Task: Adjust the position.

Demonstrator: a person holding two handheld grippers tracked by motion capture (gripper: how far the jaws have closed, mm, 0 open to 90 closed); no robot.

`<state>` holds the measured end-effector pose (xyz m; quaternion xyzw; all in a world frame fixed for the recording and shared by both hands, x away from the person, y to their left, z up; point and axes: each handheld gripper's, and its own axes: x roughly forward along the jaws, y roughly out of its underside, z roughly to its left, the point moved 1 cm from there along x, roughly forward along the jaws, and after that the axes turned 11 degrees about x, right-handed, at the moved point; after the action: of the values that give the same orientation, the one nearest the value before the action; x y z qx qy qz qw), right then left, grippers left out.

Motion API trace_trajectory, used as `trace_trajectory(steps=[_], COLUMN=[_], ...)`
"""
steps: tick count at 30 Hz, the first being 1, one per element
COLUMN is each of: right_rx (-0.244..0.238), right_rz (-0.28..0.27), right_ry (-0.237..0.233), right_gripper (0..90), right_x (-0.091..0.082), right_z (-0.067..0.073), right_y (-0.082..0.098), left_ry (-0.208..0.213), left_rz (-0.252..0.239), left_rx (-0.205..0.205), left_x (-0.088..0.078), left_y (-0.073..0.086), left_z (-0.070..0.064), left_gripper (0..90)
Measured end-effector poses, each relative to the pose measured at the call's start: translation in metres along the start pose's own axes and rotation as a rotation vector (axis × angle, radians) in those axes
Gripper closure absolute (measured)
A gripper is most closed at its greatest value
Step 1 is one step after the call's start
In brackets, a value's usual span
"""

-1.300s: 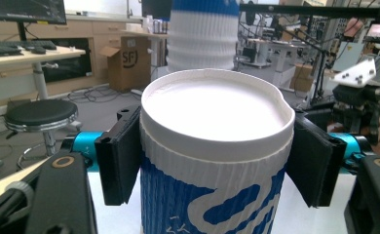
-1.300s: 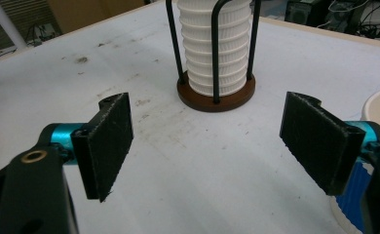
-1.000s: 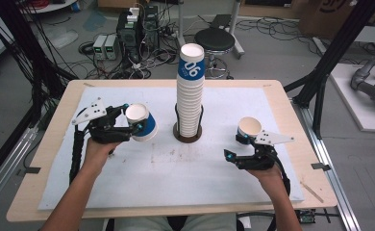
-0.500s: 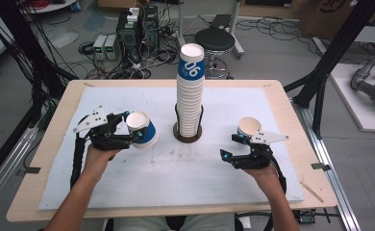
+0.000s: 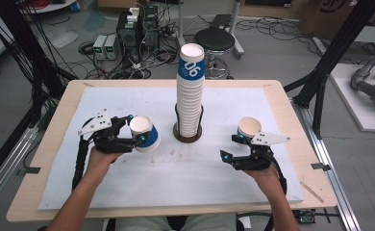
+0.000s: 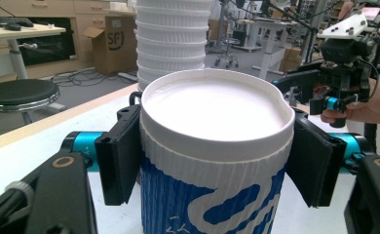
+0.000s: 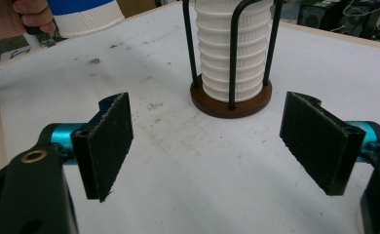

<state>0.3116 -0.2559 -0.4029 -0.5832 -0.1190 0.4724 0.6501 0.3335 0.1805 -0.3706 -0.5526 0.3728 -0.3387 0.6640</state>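
**Holding one paper cup beside a tall stack**

Standing at the middle of the table: a tall stack of cups point(image 5: 190, 94), white and ribbed, topmost one banded blue with white numerals. Seated in a holder point(image 7: 230, 100) with a round dark wooden base and thin black upright rods.

Just left of the stack: a single blue-and-white paper cup point(image 5: 144, 133), mouth open, tilted in the high view, lifted off the cloth. Clamped at both sides of its ribbed wall, just under the rim, by the black padded jaws of the left gripper point(image 5: 133, 135). White and empty inside, as seen from the left gripper view point(image 6: 217, 146).

Right of the stack, near the table's right edge: a second paper cup point(image 5: 249, 127), upright, white interior showing. Just in front of it, the right gripper point(image 5: 230, 148), jaws spread wide apart with nothing between them, aimed toward the stack's base; held above the cloth, apart from that cup. Jaw pads point(image 7: 111, 141) black and rough-faced.

Underneath everything: a white cloth point(image 5: 176, 178), lightly stained near the holder, spread over a pale wooden table point(image 5: 41, 159).

Beyond the far edge of the table: a black round stool point(image 5: 214, 39), electronic boxes and tangled cables on the floor.
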Motion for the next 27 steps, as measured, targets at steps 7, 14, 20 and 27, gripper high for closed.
trace_trajectory(steps=[7,14,20,27], right_rx=[-0.012,-0.025,-0.057,-0.086], right_rz=[0.0,0.01,0.01,0.011], right_ry=[-0.021,-0.069,-0.127,-0.195], right_gripper=[20.3,20.3,20.3,20.3], right_x=[0.0,0.006,0.017,0.034], right_z=[0.004,0.013,0.025,0.038], right_y=[0.001,-0.001,-0.007,-0.014], left_ry=[0.023,0.046,0.07,0.093], left_rz=[0.012,0.016,0.013,0.011], left_rx=[0.005,0.0,0.006,0.011], left_x=[0.006,0.012,0.017,0.02], left_y=[0.0,0.001,0.001,0.001], left_z=[-0.006,-0.013,-0.02,-0.025], left_gripper=[29.5,29.5,29.6,29.6])
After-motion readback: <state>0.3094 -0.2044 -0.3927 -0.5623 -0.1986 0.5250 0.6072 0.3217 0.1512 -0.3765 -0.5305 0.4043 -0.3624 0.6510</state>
